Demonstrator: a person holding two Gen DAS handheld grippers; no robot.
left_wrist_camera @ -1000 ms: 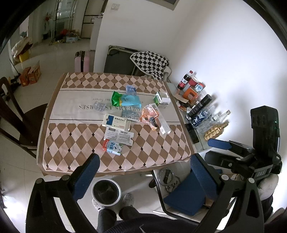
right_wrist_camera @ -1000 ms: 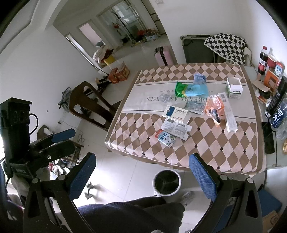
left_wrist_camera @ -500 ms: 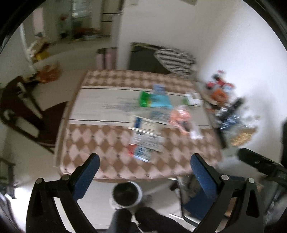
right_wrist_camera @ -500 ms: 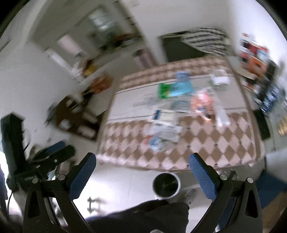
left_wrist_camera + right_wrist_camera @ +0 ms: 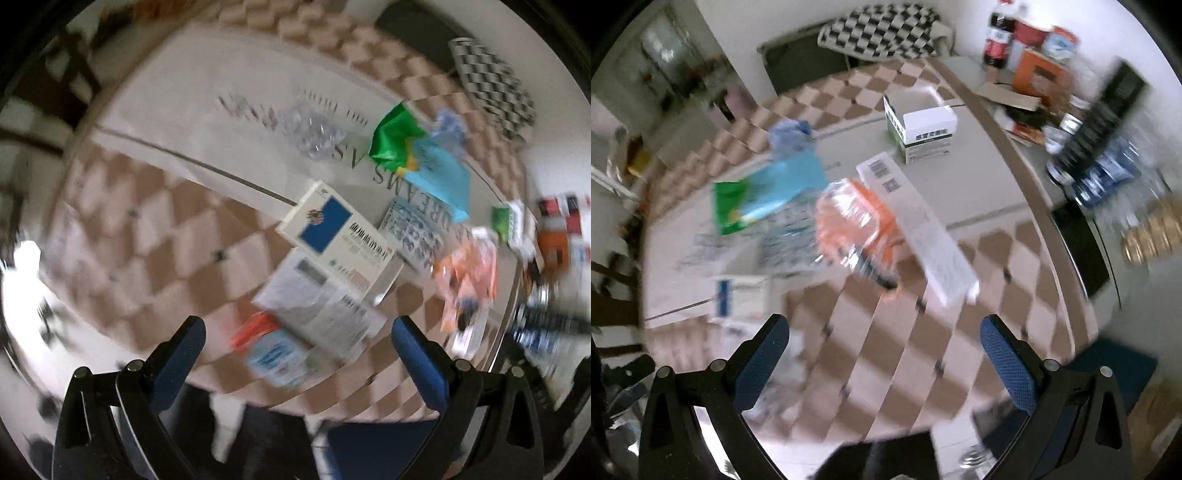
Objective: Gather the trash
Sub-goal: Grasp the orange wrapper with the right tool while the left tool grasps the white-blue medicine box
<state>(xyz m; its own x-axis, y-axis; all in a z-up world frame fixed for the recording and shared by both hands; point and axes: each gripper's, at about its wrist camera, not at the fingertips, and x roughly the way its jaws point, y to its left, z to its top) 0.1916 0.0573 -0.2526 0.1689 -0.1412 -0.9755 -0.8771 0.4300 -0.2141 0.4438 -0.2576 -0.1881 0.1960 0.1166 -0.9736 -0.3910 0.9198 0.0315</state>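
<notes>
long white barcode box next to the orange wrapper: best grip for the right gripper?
Pinch the long white box across its narrow width, near the end closest to the open right gripper, coming down from above. It lies flat on the table and is long and slim, so the jaws span the short side easily. The orange wrapper touches its left edge further up, so the near end looks freer.

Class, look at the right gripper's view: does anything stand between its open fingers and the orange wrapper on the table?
Nothing visible does. The right gripper is open over bare checked cloth, and the orange wrapper lies straight ahead, beside the long white box.
</notes>
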